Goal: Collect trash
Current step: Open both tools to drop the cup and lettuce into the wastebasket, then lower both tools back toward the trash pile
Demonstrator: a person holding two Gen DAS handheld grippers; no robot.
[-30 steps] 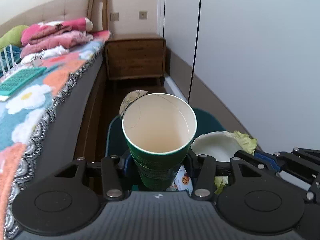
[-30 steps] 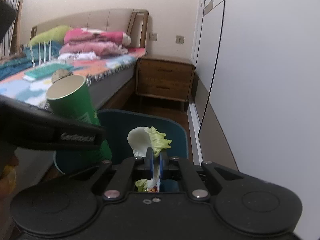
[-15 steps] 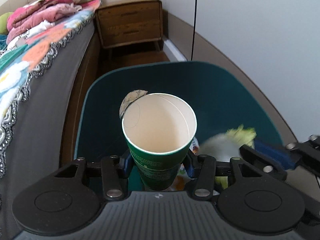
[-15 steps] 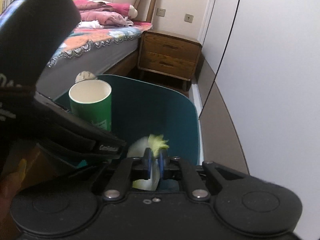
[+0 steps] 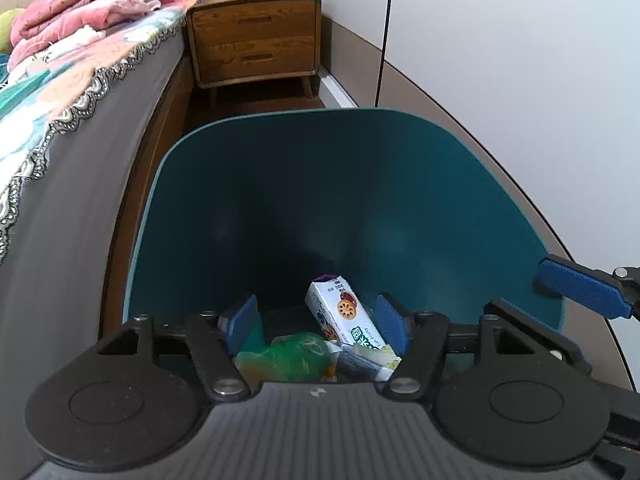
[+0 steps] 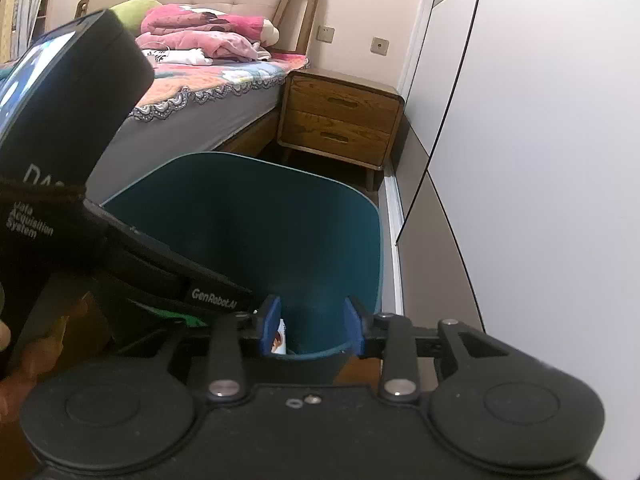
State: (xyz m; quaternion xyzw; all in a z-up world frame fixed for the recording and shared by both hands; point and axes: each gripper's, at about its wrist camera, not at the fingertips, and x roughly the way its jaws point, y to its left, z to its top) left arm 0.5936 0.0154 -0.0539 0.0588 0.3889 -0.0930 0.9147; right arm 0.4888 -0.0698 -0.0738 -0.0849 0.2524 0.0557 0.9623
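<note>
Both grippers hang over the mouth of the teal bin (image 5: 280,208), and both sets of jaws are opening with nothing pressed between the pads; the left gripper (image 5: 316,322) stands wide apart, pointing steeply down into the bin, while the right gripper (image 6: 312,326) is parted more narrowly above the near rim, its blue pad also showing at the right edge of the left wrist view; the trash now lies below the left gripper on the bin's floor: a blurred green cup (image 5: 288,360) on its side, a white biscuit carton (image 5: 344,316) leaning with its long axis running from the near right up toward the far wall, and a dark wrapper (image 5: 360,364) just beside it; the lettuce leaf cannot be made out for certain, perhaps the pale scrap at the carton's foot; since everything in sight sits inside the bin, the drop looks done, and the next move likely turns on lifting both hands straight up clear of the rim; further trash, if any, lies outside these views; the bed (image 6: 208,116) is to the left and the nightstand (image 5: 256,40) beyond the bin, neither showing obvious litter.
</note>
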